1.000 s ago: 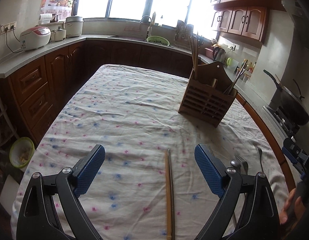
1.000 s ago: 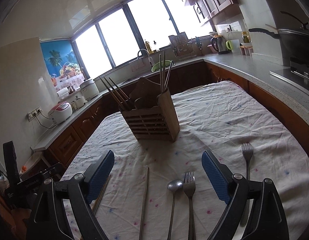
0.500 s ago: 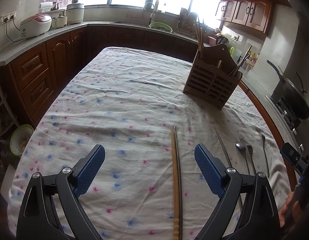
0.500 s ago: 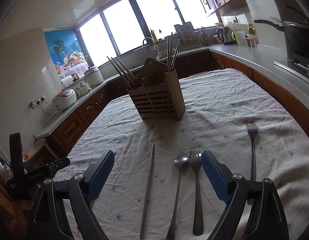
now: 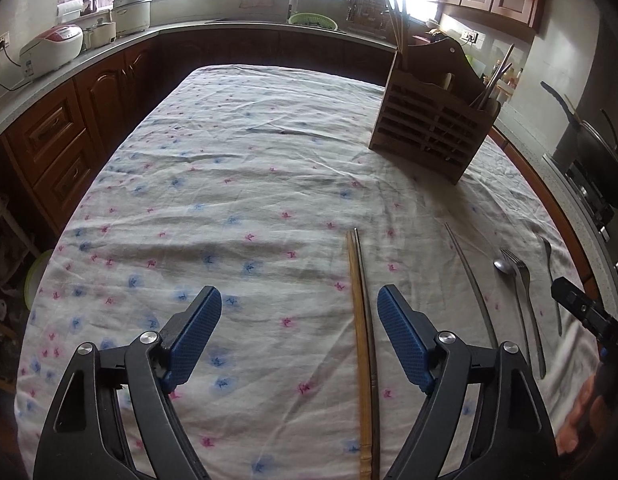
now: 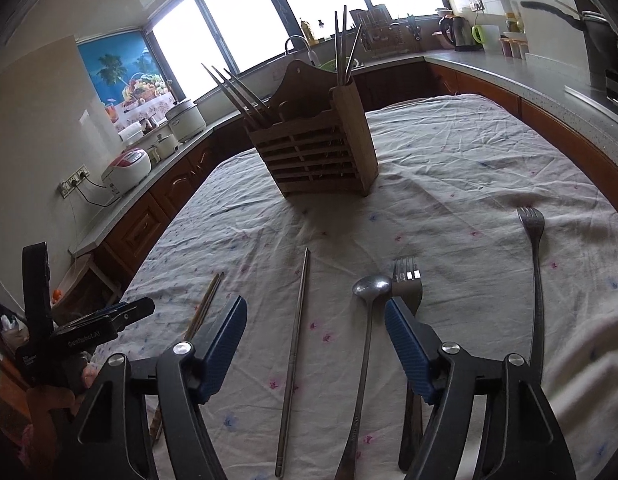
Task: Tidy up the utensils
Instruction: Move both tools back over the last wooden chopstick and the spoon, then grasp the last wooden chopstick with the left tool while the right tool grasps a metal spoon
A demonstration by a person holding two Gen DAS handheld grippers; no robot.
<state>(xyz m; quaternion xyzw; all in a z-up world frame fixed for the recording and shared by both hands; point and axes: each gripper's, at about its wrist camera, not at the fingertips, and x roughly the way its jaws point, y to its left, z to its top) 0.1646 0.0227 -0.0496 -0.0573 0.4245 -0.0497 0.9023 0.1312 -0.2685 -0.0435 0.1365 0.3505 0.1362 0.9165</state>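
A wooden utensil holder [image 5: 431, 128] [image 6: 321, 152] stands on the table with chopsticks in it. On the cloth lie a wooden chopstick [image 5: 359, 340] beside a metal one [image 5: 369, 344], a single metal chopstick [image 6: 295, 356] [image 5: 471, 284], a spoon [image 6: 367, 332] [image 5: 503, 266], a fork [image 6: 407, 280] [image 5: 525, 296] and a second fork [image 6: 537, 276] [image 5: 551, 276]. My left gripper [image 5: 299, 334] is open and empty above the cloth, the chopstick pair near its right finger. My right gripper [image 6: 315, 344] is open and empty over the single metal chopstick and spoon.
The table has a floral cloth [image 5: 237, 184]. Counters with rice cookers [image 5: 51, 52], a sink [image 5: 309, 20] and a wok on the stove [image 5: 601, 156] surround it. The other gripper shows at the left edge of the right wrist view [image 6: 65, 332].
Both grippers have risen and tilted down, so the utensils sit further up in each view. Both stay open and empty. No utensil has moved.
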